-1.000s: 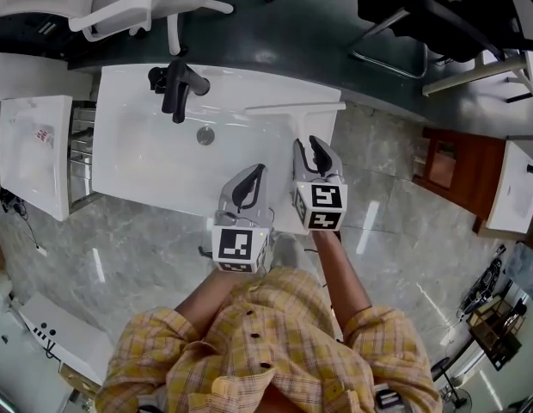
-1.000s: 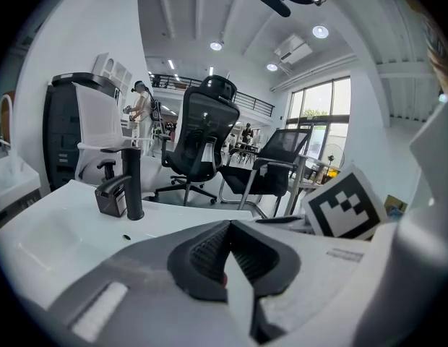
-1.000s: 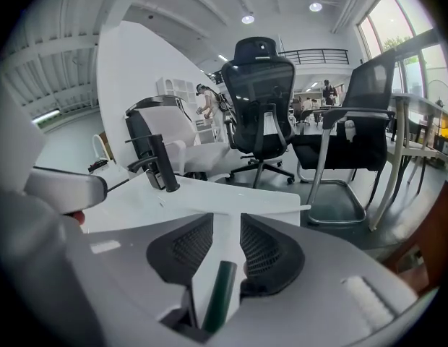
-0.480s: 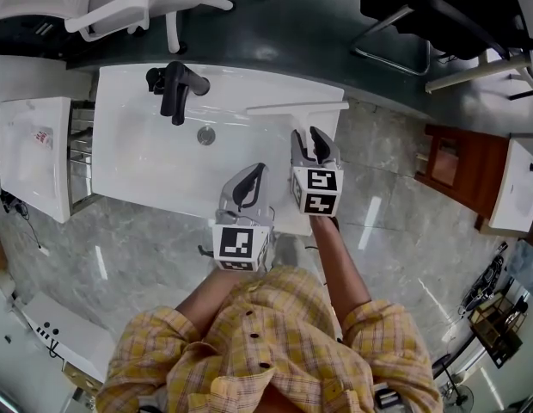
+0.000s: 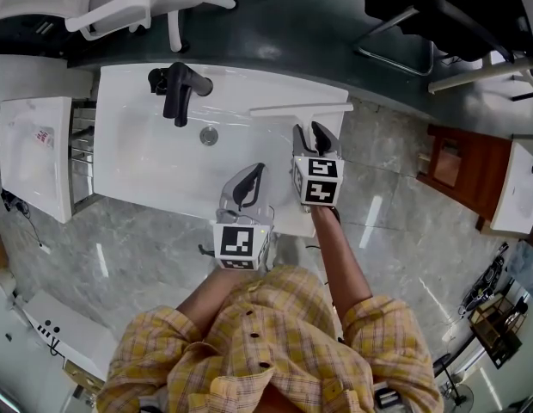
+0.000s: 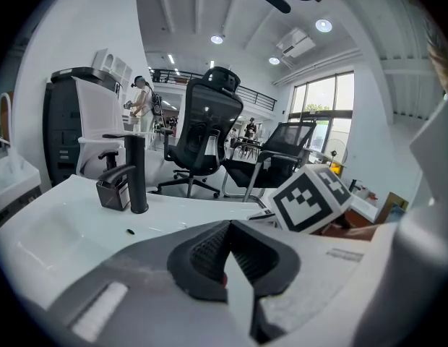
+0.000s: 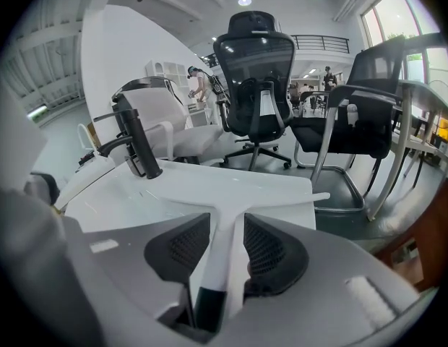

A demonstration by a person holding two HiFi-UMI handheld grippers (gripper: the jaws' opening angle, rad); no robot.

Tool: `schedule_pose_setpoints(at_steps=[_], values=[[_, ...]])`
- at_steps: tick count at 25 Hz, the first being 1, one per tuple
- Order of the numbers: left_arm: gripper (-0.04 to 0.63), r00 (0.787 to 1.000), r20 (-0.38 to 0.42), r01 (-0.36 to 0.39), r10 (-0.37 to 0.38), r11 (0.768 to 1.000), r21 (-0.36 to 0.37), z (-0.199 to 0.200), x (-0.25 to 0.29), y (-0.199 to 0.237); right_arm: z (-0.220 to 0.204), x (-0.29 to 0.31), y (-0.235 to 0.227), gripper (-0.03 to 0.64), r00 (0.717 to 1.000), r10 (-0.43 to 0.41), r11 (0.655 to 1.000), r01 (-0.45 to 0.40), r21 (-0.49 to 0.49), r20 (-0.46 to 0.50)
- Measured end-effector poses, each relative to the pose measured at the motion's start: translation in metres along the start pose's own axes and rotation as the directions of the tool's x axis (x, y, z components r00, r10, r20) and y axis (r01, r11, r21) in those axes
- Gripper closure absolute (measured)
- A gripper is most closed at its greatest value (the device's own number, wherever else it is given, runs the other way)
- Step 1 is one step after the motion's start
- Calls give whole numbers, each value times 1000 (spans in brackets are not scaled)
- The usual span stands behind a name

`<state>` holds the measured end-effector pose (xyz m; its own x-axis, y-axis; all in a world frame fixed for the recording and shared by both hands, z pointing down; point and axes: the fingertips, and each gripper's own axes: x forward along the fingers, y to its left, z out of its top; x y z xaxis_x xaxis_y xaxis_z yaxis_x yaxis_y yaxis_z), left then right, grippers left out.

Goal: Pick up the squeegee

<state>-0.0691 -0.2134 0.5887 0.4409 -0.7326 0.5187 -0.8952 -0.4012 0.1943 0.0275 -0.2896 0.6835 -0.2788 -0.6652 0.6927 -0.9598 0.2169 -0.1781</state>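
Observation:
A white squeegee (image 5: 303, 108) lies on the right part of the white washbasin (image 5: 137, 153), its long blade across the far side and its handle pointing toward me. My right gripper (image 5: 310, 133) is lowered over that handle. In the right gripper view the squeegee handle (image 7: 222, 248) runs between the two black pads (image 7: 182, 251), which stand wide with thin gaps either side. My left gripper (image 5: 251, 176) hovers over the basin's near rim, left of the right one, its jaws together with nothing held; the left gripper (image 6: 225, 255) view shows its pads meeting.
A black faucet (image 5: 176, 89) stands at the basin's far left. White office chairs (image 5: 120, 3) and black ones (image 7: 254, 71) stand beyond the basin. A second white basin (image 5: 34, 153) sits at left and a brown stool (image 5: 451, 166) at right.
The right gripper has slid a little forward and down along the squeegee handle, toward the blade. The left gripper has stayed in place.

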Motion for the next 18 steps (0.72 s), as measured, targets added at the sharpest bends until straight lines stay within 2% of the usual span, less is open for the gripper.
schedule_pose_setpoints(at_steps=[11,18], values=[[597,1000,7,-29,29,1000,-7,2,-4,14,-4,12,-2,519,997,-30,999,31,15,-74],[597,999,13,-31,31,1000,0,3,-8,13,-4,8,-7,535,995,-49,998,52,28,-82]])
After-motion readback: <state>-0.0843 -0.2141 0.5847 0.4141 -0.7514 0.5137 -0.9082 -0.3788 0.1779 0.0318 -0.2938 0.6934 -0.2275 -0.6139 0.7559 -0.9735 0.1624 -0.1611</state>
